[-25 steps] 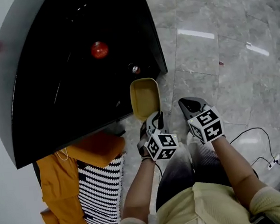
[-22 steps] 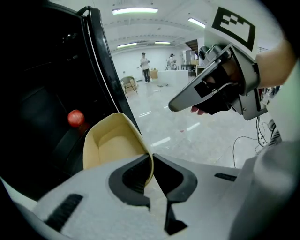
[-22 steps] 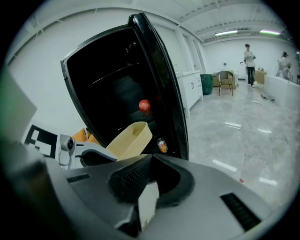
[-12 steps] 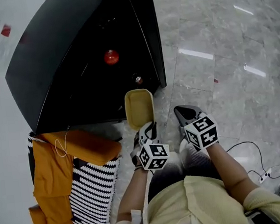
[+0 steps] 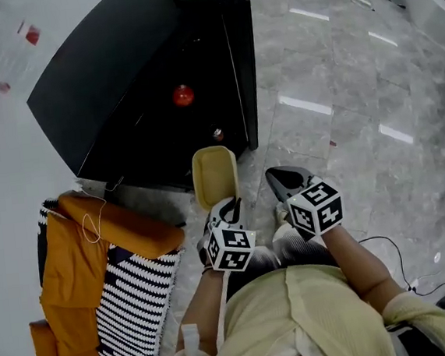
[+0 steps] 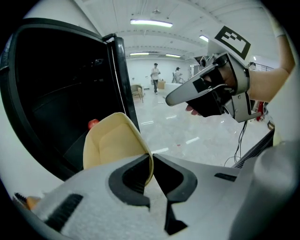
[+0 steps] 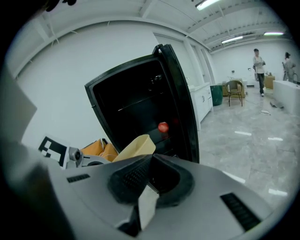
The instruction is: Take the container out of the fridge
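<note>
**Container looks clear of the fridge, door stands open**

A polished grey marble floor [image 5: 337,68] runs out from a white wall into a bright open hall, where two people stand far off.

At the far left lies one rumpled orange garment [image 5: 74,258] over one black-and-white striped fabric [image 5: 132,299]. Next comes the single black fridge [image 5: 111,82], its door swung wide and its inside dark. One small round red object [image 5: 183,96] sits in there, too small to name.

Just in front of the opening, above the floor, hangs the one pale yellow, round-cornered plastic container [image 5: 214,172]. It is empty and tilted towards the fridge.

The left gripper [image 5: 221,207] holds it, jaws pinched on the thin near wall, one inside the rim and one outside. Just beside it, the right gripper [image 5: 277,177] has its jaws pressed together on nothing and touches neither container nor fridge.

By my reading the removal itself is about done, since the container seems outside the cabinet. What may remain is carrying it away, setting it down and perhaps shutting the door.
</note>
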The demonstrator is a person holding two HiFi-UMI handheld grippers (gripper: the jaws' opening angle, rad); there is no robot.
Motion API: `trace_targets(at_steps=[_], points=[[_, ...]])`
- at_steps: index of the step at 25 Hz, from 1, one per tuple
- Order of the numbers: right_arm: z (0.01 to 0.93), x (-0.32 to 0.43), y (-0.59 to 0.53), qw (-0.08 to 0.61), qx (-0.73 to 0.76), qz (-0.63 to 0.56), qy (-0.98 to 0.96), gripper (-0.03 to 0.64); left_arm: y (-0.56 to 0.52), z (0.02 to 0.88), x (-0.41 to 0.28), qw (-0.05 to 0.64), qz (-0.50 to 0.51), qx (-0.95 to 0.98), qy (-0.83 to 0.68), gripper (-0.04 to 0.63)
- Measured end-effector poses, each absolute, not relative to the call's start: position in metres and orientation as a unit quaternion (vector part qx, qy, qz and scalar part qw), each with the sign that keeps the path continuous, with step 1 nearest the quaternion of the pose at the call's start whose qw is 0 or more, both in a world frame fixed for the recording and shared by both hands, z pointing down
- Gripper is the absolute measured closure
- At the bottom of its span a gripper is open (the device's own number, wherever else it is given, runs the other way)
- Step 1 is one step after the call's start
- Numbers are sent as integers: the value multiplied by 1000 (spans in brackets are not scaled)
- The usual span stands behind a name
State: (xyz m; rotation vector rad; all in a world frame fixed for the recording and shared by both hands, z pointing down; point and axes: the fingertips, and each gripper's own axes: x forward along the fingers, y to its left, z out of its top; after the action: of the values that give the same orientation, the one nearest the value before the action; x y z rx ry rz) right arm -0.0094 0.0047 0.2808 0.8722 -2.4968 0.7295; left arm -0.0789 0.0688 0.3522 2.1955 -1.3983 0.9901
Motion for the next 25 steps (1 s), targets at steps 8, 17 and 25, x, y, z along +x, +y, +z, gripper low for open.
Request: trace_targets(at_steps=[8, 17, 25], points=[[249, -6, 3, 187, 310, 243, -900, 589, 70, 324, -81, 168, 349, 776, -497, 554], [243, -8, 3, 176, 313, 247, -900, 589, 77, 306, -81, 171, 346, 782, -489, 554], [245, -14, 6, 171, 308, 258, -900, 589, 89, 311, -92, 185, 363, 770, -491, 554]])
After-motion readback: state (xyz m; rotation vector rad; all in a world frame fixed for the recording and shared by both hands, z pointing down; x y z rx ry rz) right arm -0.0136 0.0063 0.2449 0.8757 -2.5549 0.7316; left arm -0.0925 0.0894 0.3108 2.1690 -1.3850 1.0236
